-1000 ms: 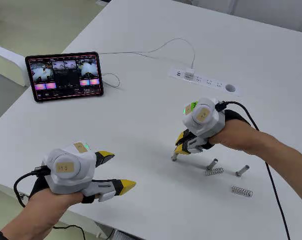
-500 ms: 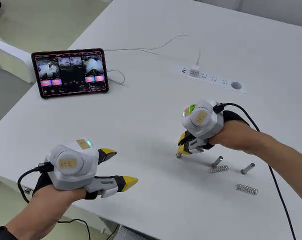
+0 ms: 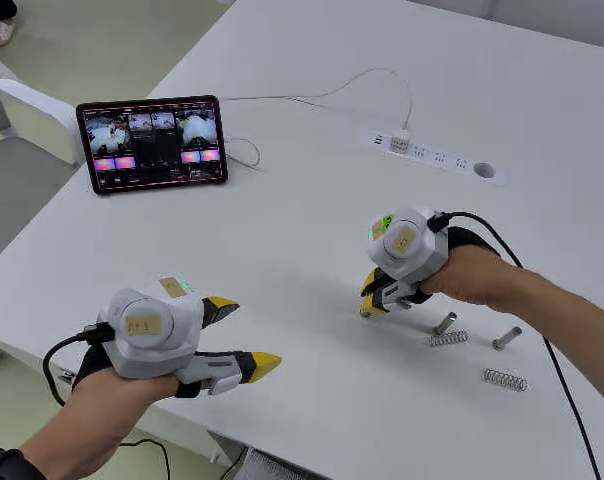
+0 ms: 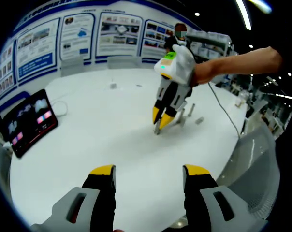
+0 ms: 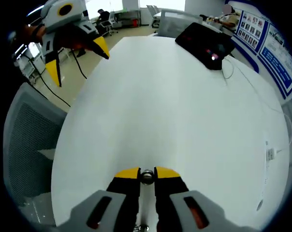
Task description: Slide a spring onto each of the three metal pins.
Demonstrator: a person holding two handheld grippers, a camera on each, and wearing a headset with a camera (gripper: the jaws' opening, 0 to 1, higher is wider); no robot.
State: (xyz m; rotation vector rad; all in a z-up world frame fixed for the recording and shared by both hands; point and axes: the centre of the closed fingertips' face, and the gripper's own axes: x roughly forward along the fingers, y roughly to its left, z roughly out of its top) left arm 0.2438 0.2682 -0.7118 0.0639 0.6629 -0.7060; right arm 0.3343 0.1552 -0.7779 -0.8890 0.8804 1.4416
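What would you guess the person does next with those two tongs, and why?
Probably bring the left tongs across to the nearest spring. The right tongs are shut on a pin, which points down at the table, while the left ones are open and empty, and the springs lie loose close by.

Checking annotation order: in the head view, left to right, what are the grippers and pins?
left gripper → right gripper, shut on the held pin → first loose pin → second loose pin. Springs overlap the loose pins, so omitted.
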